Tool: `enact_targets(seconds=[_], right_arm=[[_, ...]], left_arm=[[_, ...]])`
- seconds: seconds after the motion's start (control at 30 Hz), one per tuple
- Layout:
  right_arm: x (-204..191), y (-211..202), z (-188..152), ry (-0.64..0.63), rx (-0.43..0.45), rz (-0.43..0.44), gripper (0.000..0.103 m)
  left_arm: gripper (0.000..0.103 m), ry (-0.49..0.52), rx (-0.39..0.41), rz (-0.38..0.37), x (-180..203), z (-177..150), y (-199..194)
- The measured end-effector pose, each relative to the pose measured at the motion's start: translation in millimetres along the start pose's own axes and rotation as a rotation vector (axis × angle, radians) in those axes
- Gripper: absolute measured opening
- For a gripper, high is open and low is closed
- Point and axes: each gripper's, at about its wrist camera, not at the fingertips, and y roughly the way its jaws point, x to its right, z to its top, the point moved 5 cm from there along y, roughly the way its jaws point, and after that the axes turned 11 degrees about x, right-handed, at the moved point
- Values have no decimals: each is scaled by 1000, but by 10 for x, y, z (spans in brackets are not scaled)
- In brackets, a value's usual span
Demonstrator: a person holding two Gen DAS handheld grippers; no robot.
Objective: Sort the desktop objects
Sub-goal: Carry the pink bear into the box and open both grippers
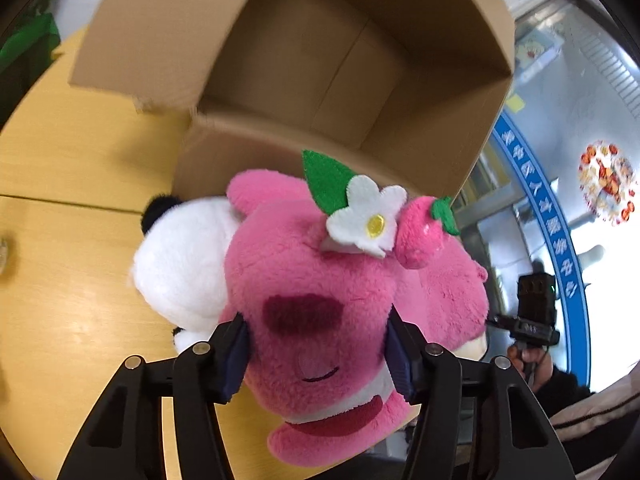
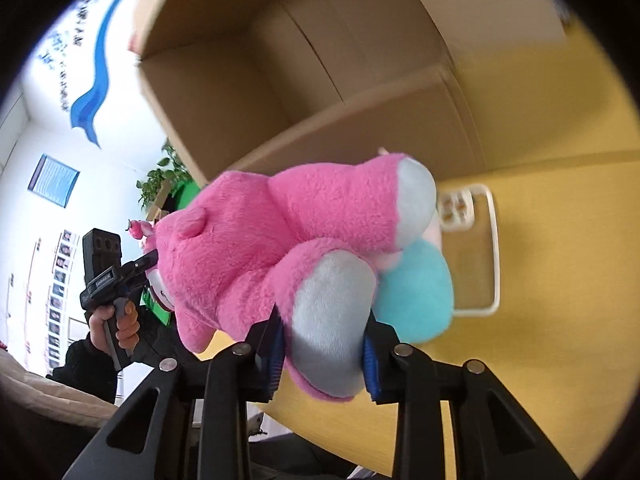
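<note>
1. Grip check first: I have the fluffy pink plush bear (image 1: 320,300) carried between both tools. My left gripper (image 1: 316,352) is clamped on its head, just under the white felt flower (image 1: 366,216), and my right gripper (image 2: 320,356) is clamped on one grey-soled foot (image 2: 328,320).
2. I see the bear held above the yellow wooden tabletop (image 1: 72,280), just in front of the open brown cardboard box (image 1: 340,80), which looks empty from both views.
3. A white-and-black plush toy (image 1: 184,260) sits against the bear's left side, and a turquoise plush shape (image 2: 416,292) against its legs. I cannot tell whether either is attached or merely pressed there.
4. Risk as I judge it: the pile is soft and compresses, so either pinch could slip if my hands drift apart and stretch the toy.
5. A loose companion toy might drop short of the box; a low approach could catch the near wall and shove it.
</note>
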Motion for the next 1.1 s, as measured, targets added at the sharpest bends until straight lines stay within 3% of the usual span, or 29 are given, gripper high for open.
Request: enact_targets(seconds=[0.2,0.3,0.6,0.87,1.1], right_arm=[[-531,-376,572,-117,176,7,31],[-617,-367,957,-187,231,-1,31],[-373,637,1954,-285,237,-242,31],[-143,1441,2283,-315,212,-526,31],[148,1811,2597,-252,194,-632,31]], left_arm=[[62,86,135,-33,444,671,-377],[62,134,171,-37,531,1047,-275],[62,177,155,56,369,1816,716],[62,179,102,166,176,2132,1606],[66,166,56,228,-10,2386,2251]])
